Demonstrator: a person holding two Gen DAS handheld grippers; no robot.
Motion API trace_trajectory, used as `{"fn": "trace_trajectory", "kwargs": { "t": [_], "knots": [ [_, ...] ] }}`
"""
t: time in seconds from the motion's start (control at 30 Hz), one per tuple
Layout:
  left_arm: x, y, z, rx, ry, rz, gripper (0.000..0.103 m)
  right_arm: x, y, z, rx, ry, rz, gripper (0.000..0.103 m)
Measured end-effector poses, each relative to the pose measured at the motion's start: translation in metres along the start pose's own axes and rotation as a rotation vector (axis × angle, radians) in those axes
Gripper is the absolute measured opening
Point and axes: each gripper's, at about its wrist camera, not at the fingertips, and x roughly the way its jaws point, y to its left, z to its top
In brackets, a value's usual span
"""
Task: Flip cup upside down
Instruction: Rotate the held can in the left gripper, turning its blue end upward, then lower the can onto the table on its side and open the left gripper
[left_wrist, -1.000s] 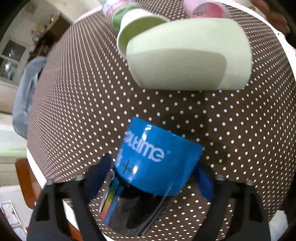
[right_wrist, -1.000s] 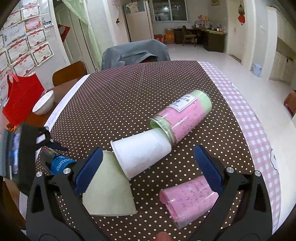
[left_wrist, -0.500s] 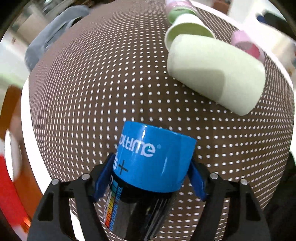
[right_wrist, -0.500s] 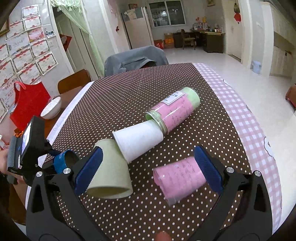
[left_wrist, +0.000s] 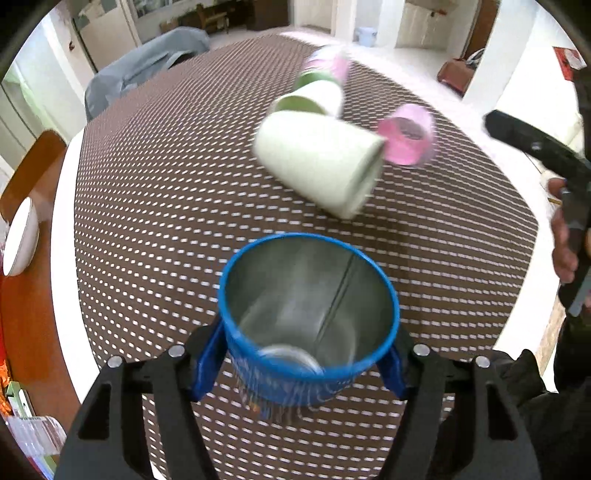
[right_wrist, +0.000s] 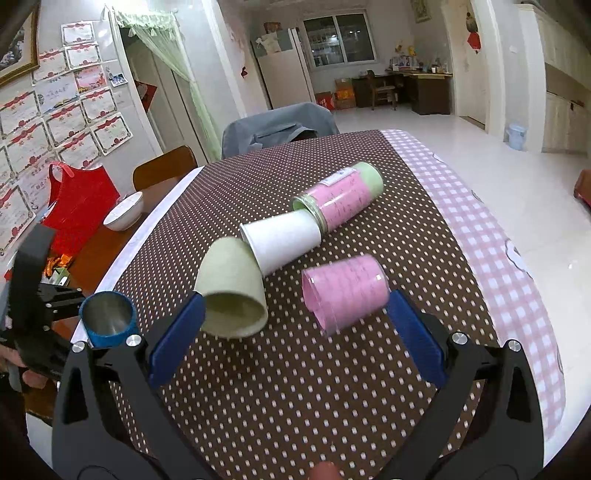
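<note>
My left gripper (left_wrist: 301, 360) is shut on a blue cup (left_wrist: 308, 314) with a shiny metal inside. The cup's open mouth faces up and toward the camera, held above the near-left table edge. It also shows in the right wrist view (right_wrist: 108, 319), gripped by the left gripper (right_wrist: 79, 314). My right gripper (right_wrist: 293, 332) is open and empty, hovering above the dotted tablecloth (right_wrist: 295, 387) near the front, with a pale green cup (right_wrist: 232, 291) and a pink cup (right_wrist: 345, 291) lying just beyond its fingers.
A white paper cup (right_wrist: 282, 242) and a pink-and-green jar (right_wrist: 338, 195) lie on their sides mid-table. A white bowl (right_wrist: 123, 211) and a red bag (right_wrist: 79, 203) sit on the wooden side table at left. A grey-draped chair (right_wrist: 277, 127) stands at the far end.
The left gripper has rotated the blue cup: earlier its blue outside and label faced the camera, now its open metal mouth faces up. The right gripper has risen and pulled back slightly.
</note>
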Motion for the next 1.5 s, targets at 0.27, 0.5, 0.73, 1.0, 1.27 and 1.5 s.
{"fn": "trace_trajectory", "kwargs": {
  "t": [0.27, 0.5, 0.73, 1.0, 1.27, 1.5],
  "knots": [
    [-0.009, -0.049, 0.012, 0.057, -0.041, -0.002, 0.067, -0.028, -0.012, -0.024, 0.014, -0.034, 0.003, 0.097],
    [-0.002, -0.05, 0.018, 0.103, -0.003, 0.037, 0.067, -0.038, -0.021, -0.033, 0.034, -0.056, 0.022, 0.097],
    [0.018, -0.068, 0.046, 0.157, 0.016, 0.067, 0.067, -0.046, -0.03, -0.04, 0.058, -0.071, 0.028, 0.097],
    [0.052, -0.089, 0.069, 0.222, 0.023, 0.117, 0.071, -0.05, -0.047, -0.044, 0.092, -0.077, -0.001, 0.097],
    [0.042, -0.104, 0.069, 0.264, -0.103, 0.124, 0.076, -0.049, -0.052, -0.049, 0.093, -0.066, -0.015, 0.097],
    [0.016, -0.094, 0.071, 0.176, -0.231, 0.071, 0.079, -0.055, -0.048, -0.049, 0.078, -0.074, -0.014, 0.097]
  ]
}}
